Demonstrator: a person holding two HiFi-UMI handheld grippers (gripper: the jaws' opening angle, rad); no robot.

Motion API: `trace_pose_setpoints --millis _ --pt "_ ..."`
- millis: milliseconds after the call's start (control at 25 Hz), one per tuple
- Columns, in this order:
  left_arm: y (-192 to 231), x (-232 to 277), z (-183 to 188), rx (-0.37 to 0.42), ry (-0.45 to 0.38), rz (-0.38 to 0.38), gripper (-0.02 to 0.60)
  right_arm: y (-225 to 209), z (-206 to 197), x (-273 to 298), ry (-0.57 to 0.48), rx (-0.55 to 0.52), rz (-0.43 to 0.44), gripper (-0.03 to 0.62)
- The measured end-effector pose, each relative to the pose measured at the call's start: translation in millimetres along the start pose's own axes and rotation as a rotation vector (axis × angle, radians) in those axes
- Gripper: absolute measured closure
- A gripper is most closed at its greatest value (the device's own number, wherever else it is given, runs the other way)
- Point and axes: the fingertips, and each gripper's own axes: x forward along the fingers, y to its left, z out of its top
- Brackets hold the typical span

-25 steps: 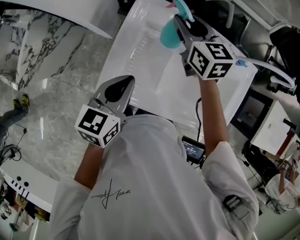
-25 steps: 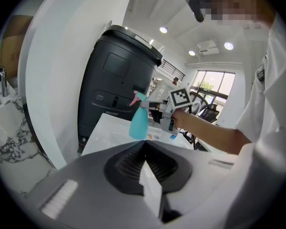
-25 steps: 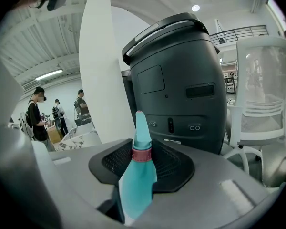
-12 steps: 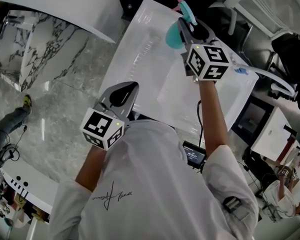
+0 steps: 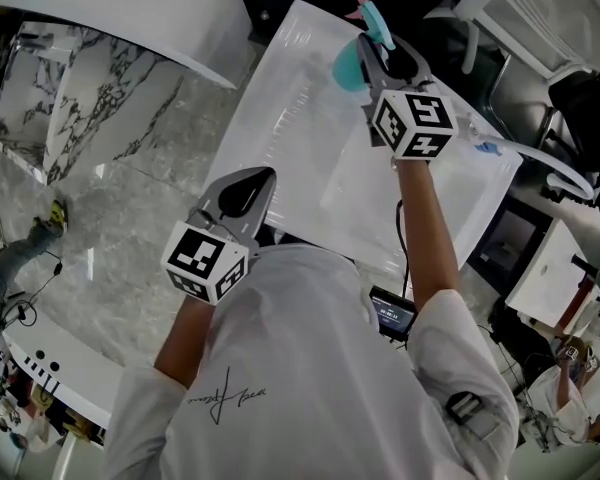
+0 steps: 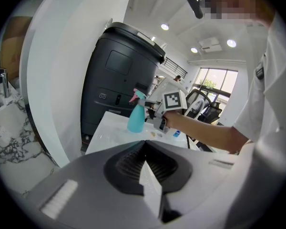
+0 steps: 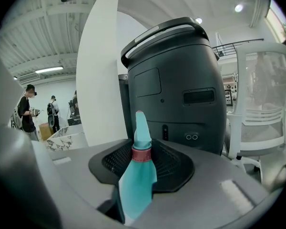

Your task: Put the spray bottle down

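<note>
right tool (image 5: 377,56) pinches the spray bottle (image 5: 346,69) near its neck, at twelve o'clock. likely light, slick plastic. left tool (image 5: 243,190) pressed together, empty.

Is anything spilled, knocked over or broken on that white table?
Nothing stands out. The spray bottle stands roughly upright, held in the fingers of the right gripper at the far end of the white table. No puddle shows on the tabletop. The left gripper hangs shut and empty nearer the person.
</note>
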Motion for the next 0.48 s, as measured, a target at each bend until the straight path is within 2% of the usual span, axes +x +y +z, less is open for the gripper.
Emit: trace_pose_setpoints --millis 160,360,480 --pt "1 -1 -4 -0.004 0.008 0.007 0.549 -1 -2 4 -0.030 -0.006 0.005 0.470" --pt "6 -2 -3 -0.001 0.013 0.020 0.549 7 -1 11 -0.085 -0.082 0.049 0.470" --pt "9 -2 -5 -0.003 0.019 0.032 0.549 5 -3 13 -0.115 -0.090 0.045 0.471"
